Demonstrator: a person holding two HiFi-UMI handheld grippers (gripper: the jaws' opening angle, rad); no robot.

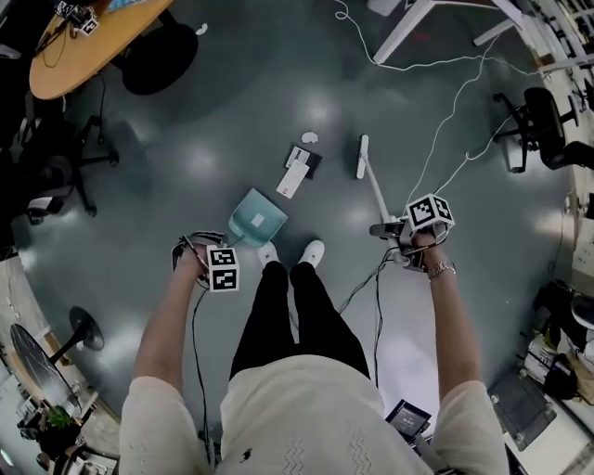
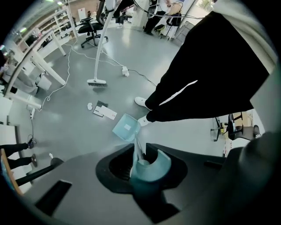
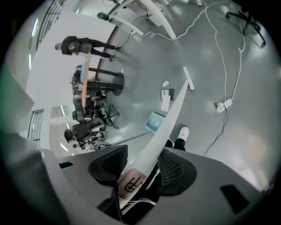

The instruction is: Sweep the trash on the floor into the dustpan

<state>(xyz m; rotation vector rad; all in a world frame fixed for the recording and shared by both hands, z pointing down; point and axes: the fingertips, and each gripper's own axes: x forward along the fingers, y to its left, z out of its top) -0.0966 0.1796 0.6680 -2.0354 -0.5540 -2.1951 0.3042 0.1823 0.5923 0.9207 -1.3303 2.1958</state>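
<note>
A light blue dustpan [image 1: 257,218] rests on the grey floor just ahead of the person's shoes; my left gripper [image 1: 197,250] is shut on its long handle [image 2: 139,154]. The dustpan [image 2: 127,127] also shows in the left gripper view. My right gripper [image 1: 401,232] is shut on the white broom handle [image 3: 163,127]; the broom head [image 1: 362,156] sits on the floor farther ahead. The trash lies between them: a flat white and black box [image 1: 298,169] and a small crumpled white scrap [image 1: 309,138], also seen as the box [image 2: 104,111] and the scrap [image 3: 166,83].
White cables [image 1: 445,121] and a power strip [image 3: 225,105] run across the floor on the right. A round wooden table [image 1: 88,42] and office chairs [image 1: 543,125] stand around. White desk legs [image 1: 408,28] are at the back. The person's shoes [image 1: 312,251] stand beside the dustpan.
</note>
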